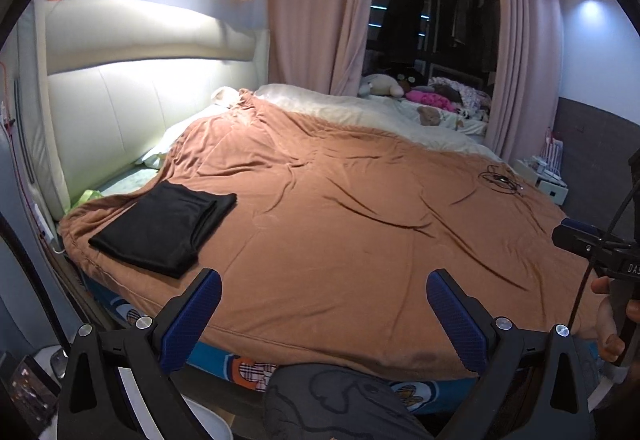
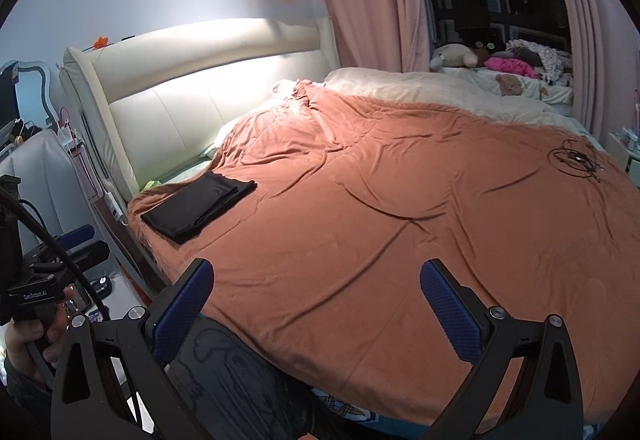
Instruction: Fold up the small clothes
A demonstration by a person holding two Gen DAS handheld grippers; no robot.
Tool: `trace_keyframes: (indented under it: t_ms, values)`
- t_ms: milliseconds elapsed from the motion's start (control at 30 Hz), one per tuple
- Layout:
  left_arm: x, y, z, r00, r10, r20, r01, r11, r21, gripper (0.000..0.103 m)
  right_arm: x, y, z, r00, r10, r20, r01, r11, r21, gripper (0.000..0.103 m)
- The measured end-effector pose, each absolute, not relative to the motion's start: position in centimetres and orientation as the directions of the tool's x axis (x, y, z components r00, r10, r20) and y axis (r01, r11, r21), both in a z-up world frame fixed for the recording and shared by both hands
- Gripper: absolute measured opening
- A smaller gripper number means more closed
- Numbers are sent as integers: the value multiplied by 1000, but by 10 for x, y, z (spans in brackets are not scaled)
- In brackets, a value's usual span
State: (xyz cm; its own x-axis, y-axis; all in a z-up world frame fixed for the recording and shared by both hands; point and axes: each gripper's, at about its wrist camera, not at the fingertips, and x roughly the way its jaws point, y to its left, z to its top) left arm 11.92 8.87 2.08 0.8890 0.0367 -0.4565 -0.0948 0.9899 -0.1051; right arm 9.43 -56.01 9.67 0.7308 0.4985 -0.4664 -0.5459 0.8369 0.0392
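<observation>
My left claw [image 1: 324,314] hangs above the near edge of the bed, its 2 blue pads [image 1: 192,320] spread wide with nothing between them. My right claw [image 2: 316,308] is spread the same way over the brown blanket [image 2: 400,232], also empty. The black garment [image 1: 164,226] lies folded flat on the blanket near the left corner of the bed, close to the white headboard [image 1: 132,96] and well apart from both claws. A tangle of black cable [image 1: 500,178] sits on the blanket's far right. Pink curtains [image 1: 316,8] frame a dark window beyond.
</observation>
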Motion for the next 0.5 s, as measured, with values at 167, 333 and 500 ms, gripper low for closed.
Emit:
trace_keyframes:
  t_ms: [167, 333, 500]
  values:
    - [102, 68, 21, 898, 11, -441, -64, 992, -105, 103, 63, -576, 88, 763, 475, -439, -526, 851, 6, 103]
    - [81, 52, 24, 909, 3, -418, -49, 994, -99, 103, 39, -588, 78, 770, 480, -421, -522, 853, 18, 103]
    - [65, 41, 23, 912, -12, -411, -28, 995, -91, 103, 21, -597, 72, 784, 477, -396, -508, 861, 31, 103]
